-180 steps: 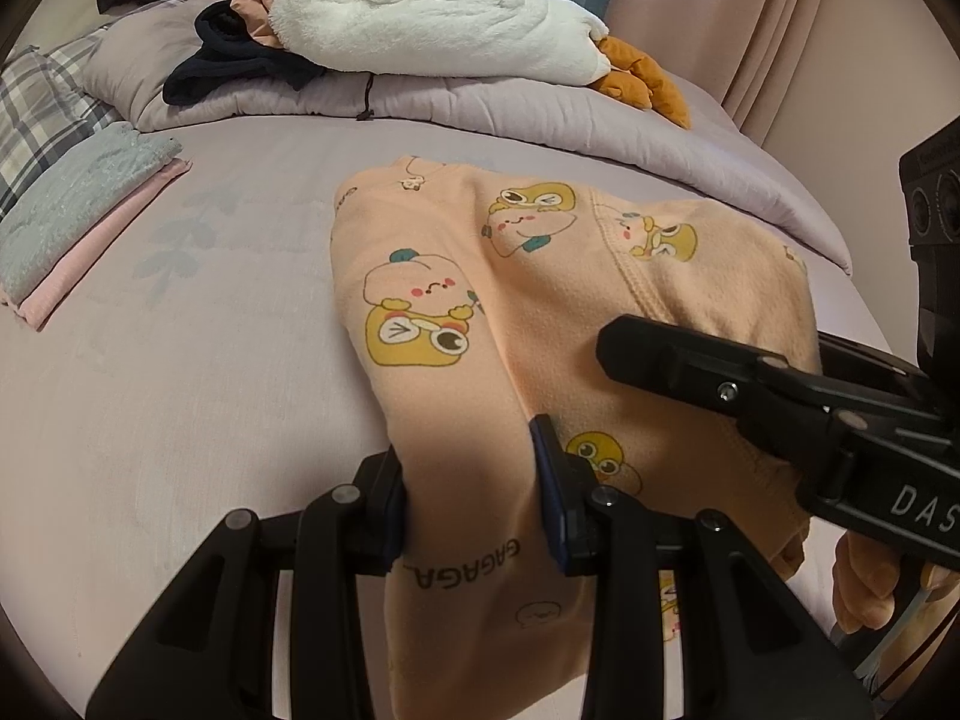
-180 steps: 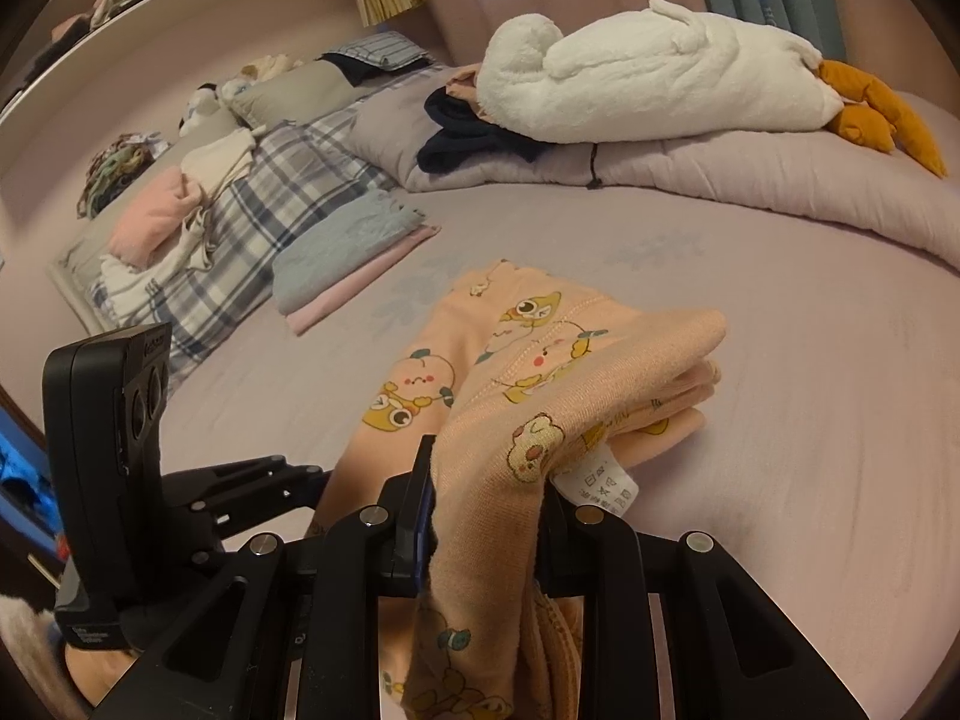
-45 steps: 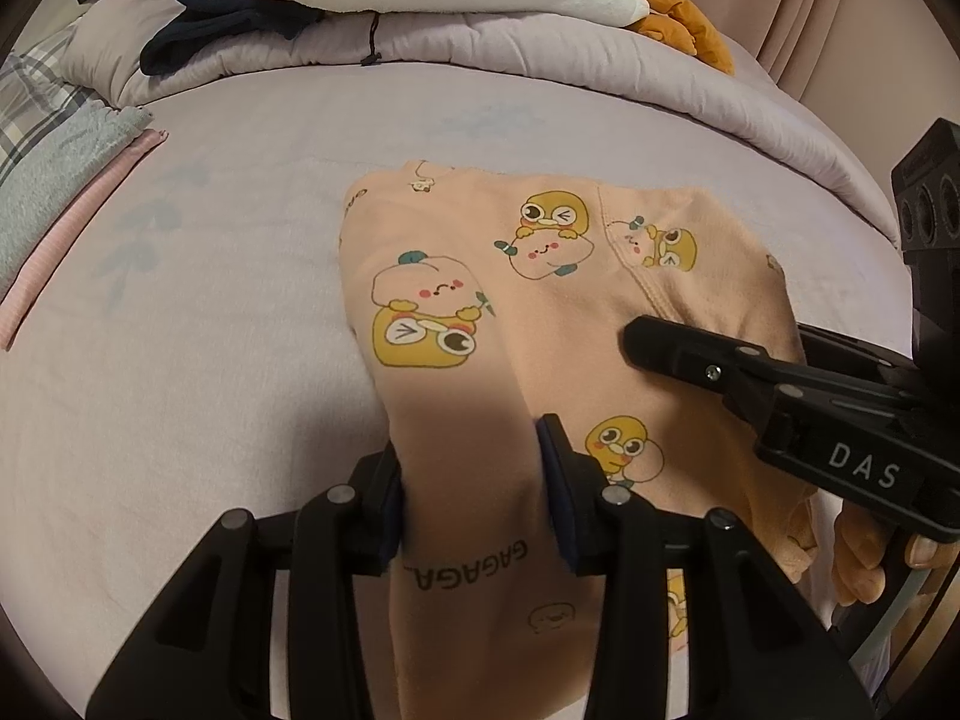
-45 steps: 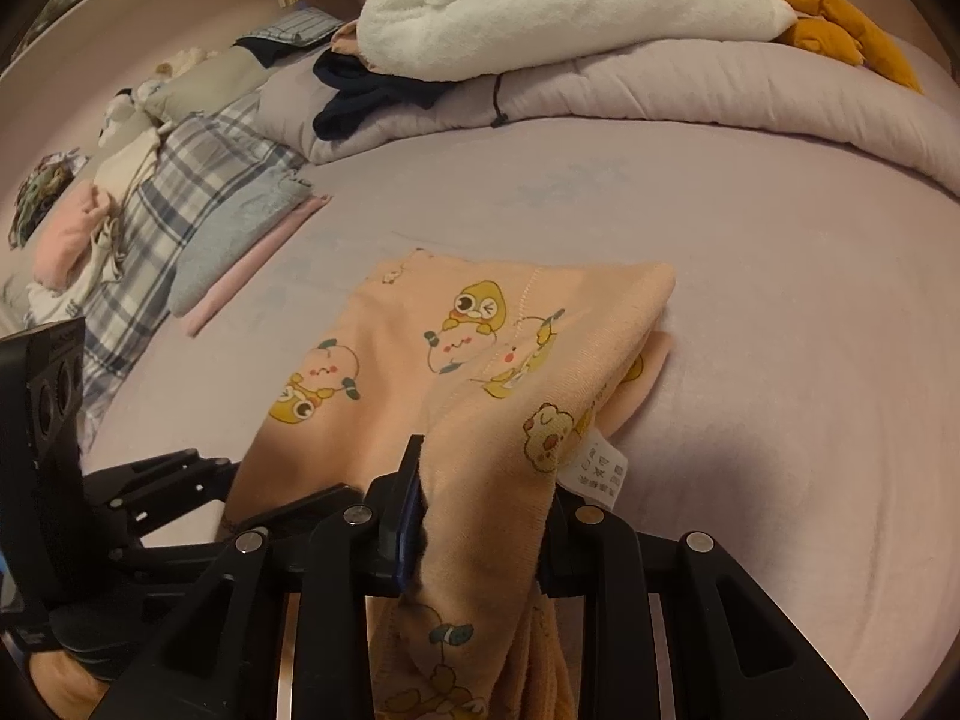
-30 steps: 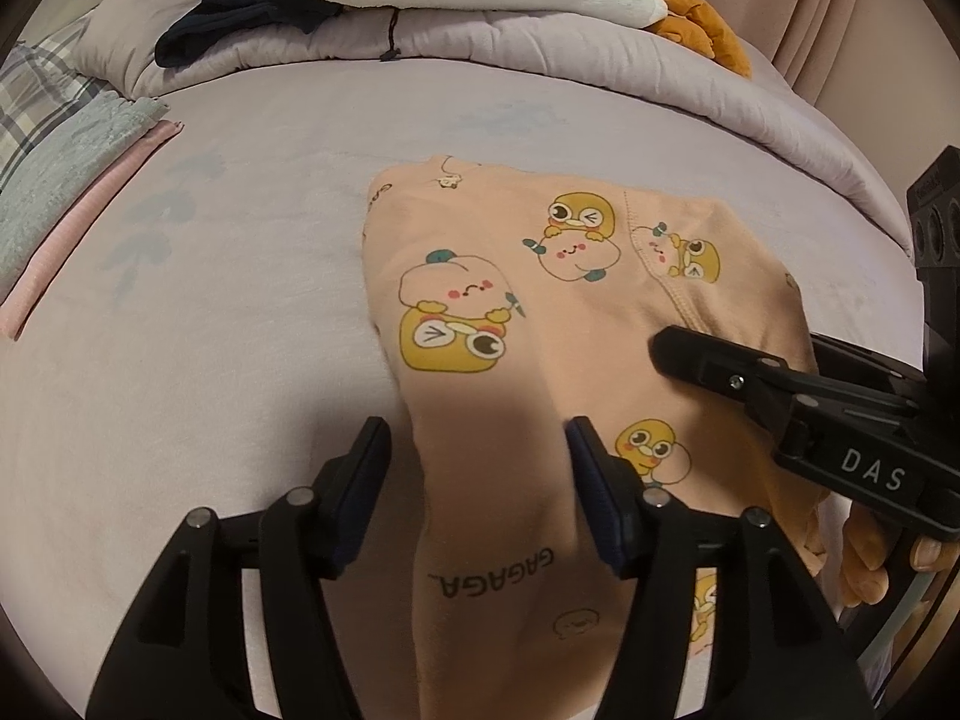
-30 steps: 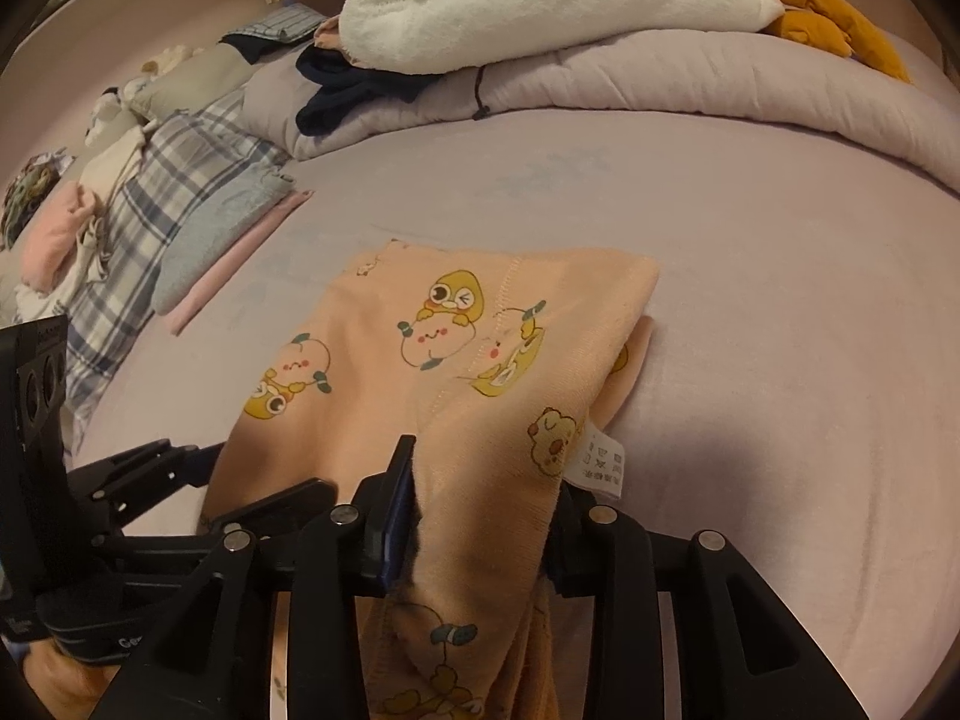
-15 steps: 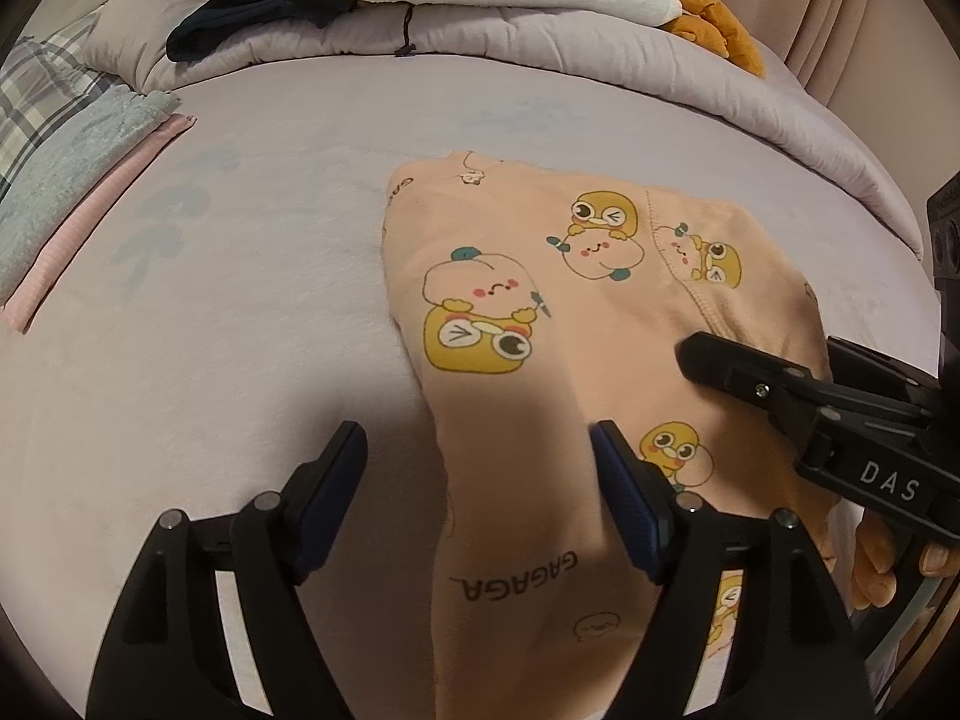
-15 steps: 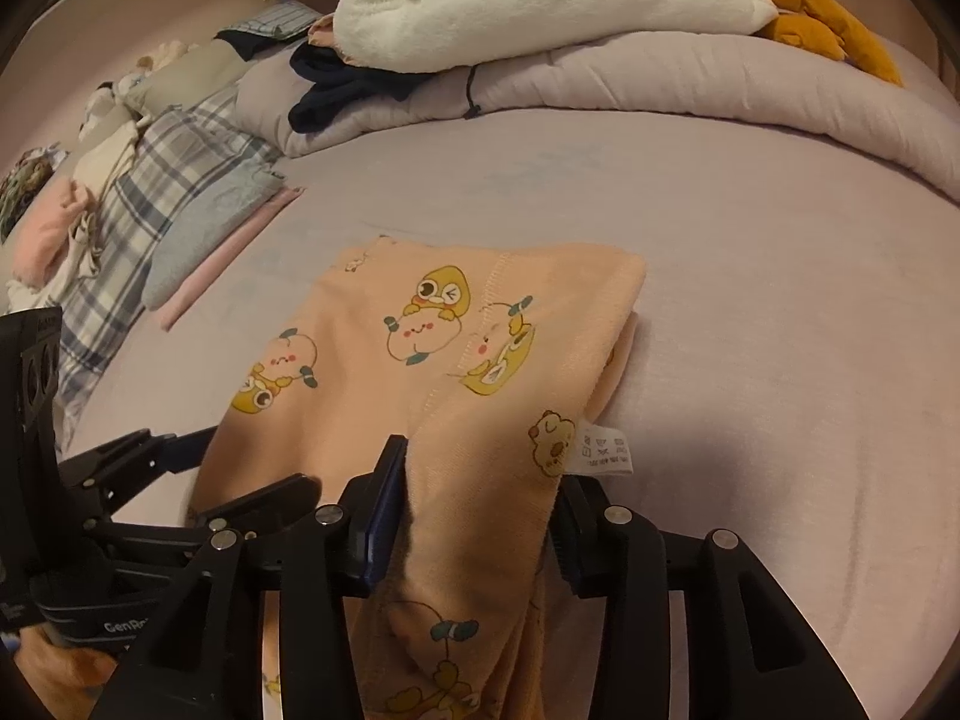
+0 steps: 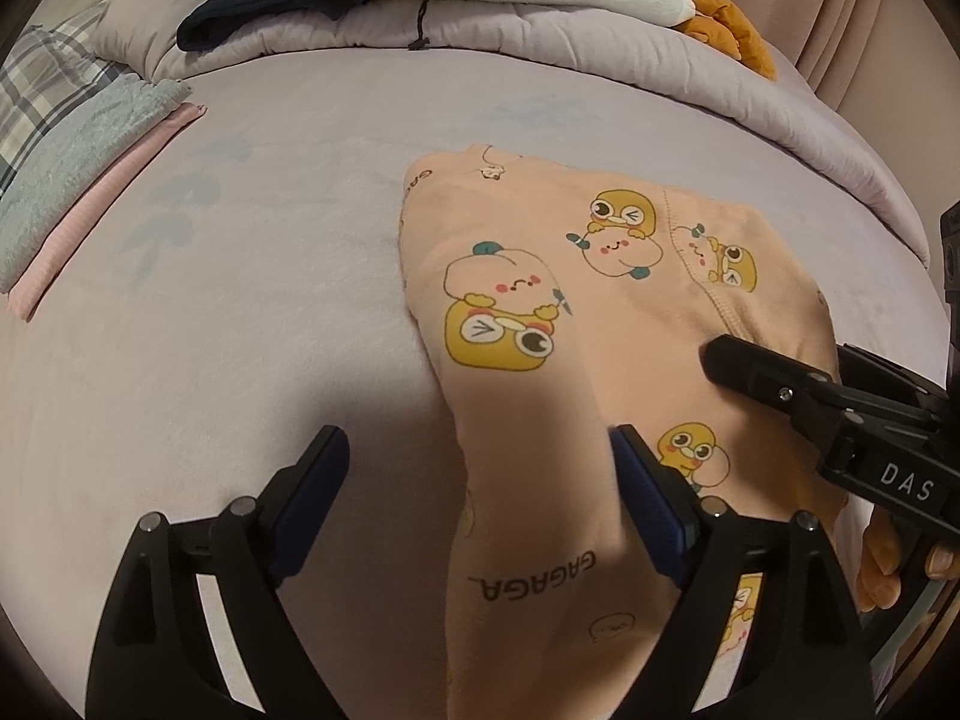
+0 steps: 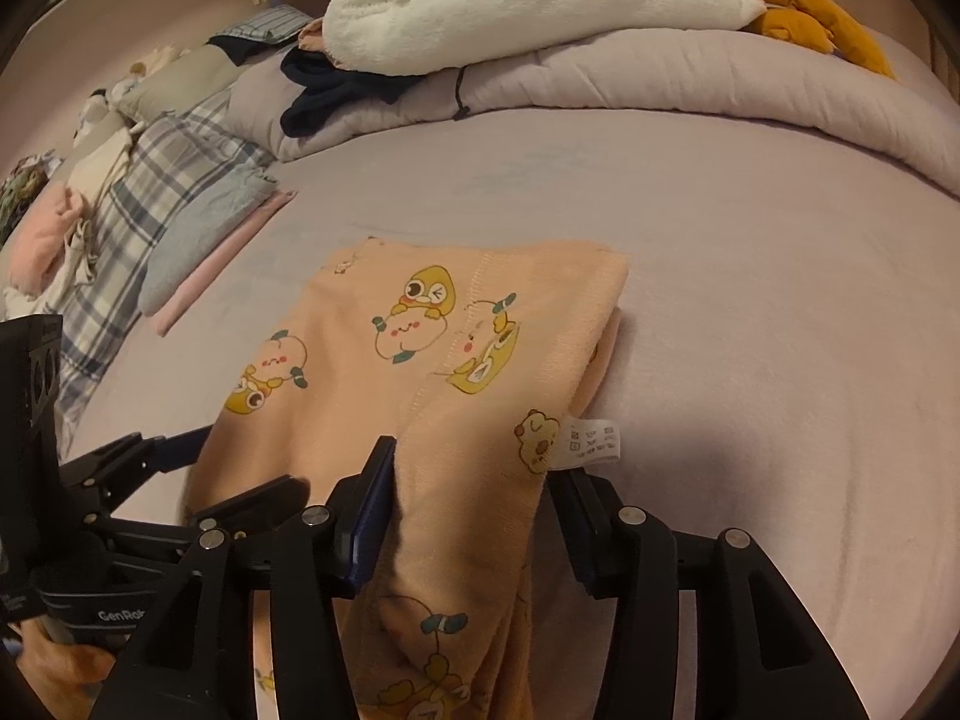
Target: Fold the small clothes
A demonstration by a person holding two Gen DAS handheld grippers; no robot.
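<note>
A folded peach garment [image 9: 576,312] with yellow cartoon prints lies on the lilac bed sheet [image 9: 240,312]; it also shows in the right wrist view [image 10: 420,348], with a white care label [image 10: 591,441] at its right edge. My left gripper [image 9: 480,474] is open, its jaws wide apart on either side of the garment's near left edge. My right gripper [image 10: 471,480] is open too, its jaws straddling the near right fold without pinching it. The right gripper also shows at the right of the left wrist view [image 9: 840,408].
A folded grey and pink stack [image 10: 204,240] lies at the left by a plaid pillow [image 10: 120,204]. A rolled lilac duvet [image 10: 660,84] with a white plush toy [image 10: 528,0] and dark clothes [image 10: 336,90] runs along the back.
Both grippers have opened and let go of the garment, which now rests flat on the bed. Both have drawn back slightly.
</note>
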